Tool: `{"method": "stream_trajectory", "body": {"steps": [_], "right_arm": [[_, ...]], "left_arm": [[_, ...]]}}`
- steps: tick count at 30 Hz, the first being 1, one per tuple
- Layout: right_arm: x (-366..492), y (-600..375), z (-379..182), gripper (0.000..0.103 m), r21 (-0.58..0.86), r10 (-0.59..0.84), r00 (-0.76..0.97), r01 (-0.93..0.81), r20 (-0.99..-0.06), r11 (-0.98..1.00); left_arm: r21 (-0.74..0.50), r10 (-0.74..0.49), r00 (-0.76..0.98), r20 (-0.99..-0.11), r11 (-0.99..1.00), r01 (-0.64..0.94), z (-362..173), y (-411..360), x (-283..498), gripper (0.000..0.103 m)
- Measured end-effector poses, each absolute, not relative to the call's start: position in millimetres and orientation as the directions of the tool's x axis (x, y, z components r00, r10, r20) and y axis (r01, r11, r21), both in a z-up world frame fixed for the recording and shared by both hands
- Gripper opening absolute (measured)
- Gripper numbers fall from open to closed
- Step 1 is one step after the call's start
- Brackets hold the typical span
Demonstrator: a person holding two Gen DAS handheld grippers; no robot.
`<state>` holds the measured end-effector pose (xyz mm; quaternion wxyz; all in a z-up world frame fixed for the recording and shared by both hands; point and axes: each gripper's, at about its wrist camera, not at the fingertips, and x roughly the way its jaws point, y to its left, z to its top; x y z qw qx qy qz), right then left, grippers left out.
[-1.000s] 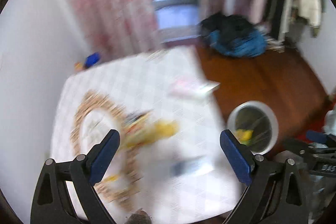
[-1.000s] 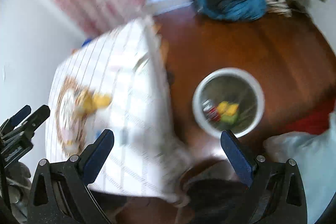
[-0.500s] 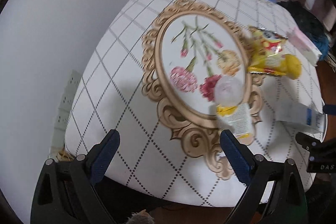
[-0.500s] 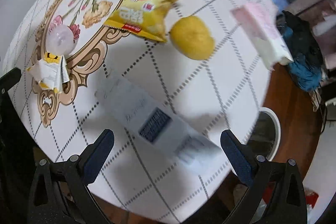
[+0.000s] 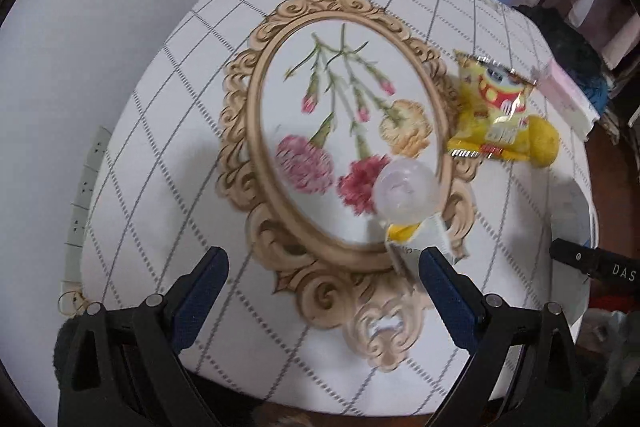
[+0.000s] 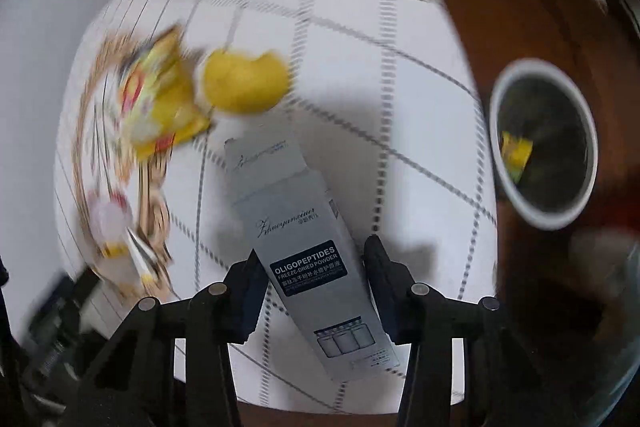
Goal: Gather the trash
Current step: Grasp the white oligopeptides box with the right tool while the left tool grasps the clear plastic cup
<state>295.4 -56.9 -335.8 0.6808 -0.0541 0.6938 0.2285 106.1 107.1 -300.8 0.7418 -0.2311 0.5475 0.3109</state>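
Observation:
A grey cardboard box point(image 6: 308, 247) marked OLIGOPEPTIDES lies flat on the white checked tablecloth point(image 6: 400, 67). My right gripper point(image 6: 314, 273) straddles it with the jaws drawn in. The left pad is at the box's edge, and a thin gap shows at the right pad. Beyond the box lie a yellow snack bag point(image 6: 160, 107) and a lemon point(image 6: 244, 83). My left gripper point(image 5: 324, 279) hangs open over the gold oval print, with nothing between its fingers. Just ahead of its right finger are a clear plastic cup point(image 5: 404, 191) and a crumpled yellow-white wrapper point(image 5: 408, 241).
A white-rimmed bin point(image 6: 536, 219) stands on the brown floor right of the table, with a yellow scrap point(image 6: 516, 151) inside. A pink box point(image 5: 568, 95) sits at the table's far right edge. A white wall point(image 5: 80, 27) borders the table on the left.
My right gripper has dropped onto the grey box and its fingers have narrowed around it. The left gripper has edged closer to the cup and wrapper and stays open.

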Motion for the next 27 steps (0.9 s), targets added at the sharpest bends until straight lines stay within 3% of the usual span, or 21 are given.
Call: {"method": "stream_trajectory", "body": {"steps": [2, 4, 5, 11, 16, 27], "right_arm": [[302.9, -69.8, -340.2, 0.051, 0.304, 0.290, -0.091, -0.288, -0.953, 0.908], [302.4, -77.1, -341.9, 0.073, 0.339, 0.321, -0.110, -0.276, -0.941, 0.899], [303.2, -79.0, -341.1, 0.075, 0.343, 0.323, -0.114, -0.279, -0.939, 0.897], [294.1, -67.0, -331.8, 0.075, 0.288, 0.284, -0.070, -0.393, -0.956, 0.873], [289.2, -74.4, -319.6, 0.075, 0.319, 0.321, -0.062, -0.389, -0.945, 0.864], [288.4, -60.6, -332.8, 0.075, 0.228, 0.246, -0.014, -0.433, -0.969, 0.872]], "left_arm": [[-0.019, 0.194, 0.221, -0.956, 0.709, -0.705, -300.6, 108.1, 114.7, 0.097], [-0.031, 0.165, 0.219, -0.962, 0.729, -0.684, -304.9, 109.0, 126.1, 0.097], [-0.036, 0.158, 0.226, -0.961, 0.740, -0.672, -305.8, 109.7, 131.5, 0.097], [-0.084, 0.106, 0.251, -0.962, 0.760, -0.645, -308.7, 115.9, 149.8, 0.096], [-0.165, 0.082, 0.330, -0.940, 0.738, -0.654, -277.0, 120.4, 139.7, 0.096], [-0.068, 0.093, 0.216, -0.972, 0.770, -0.635, -324.4, 119.9, 155.5, 0.096]]}}
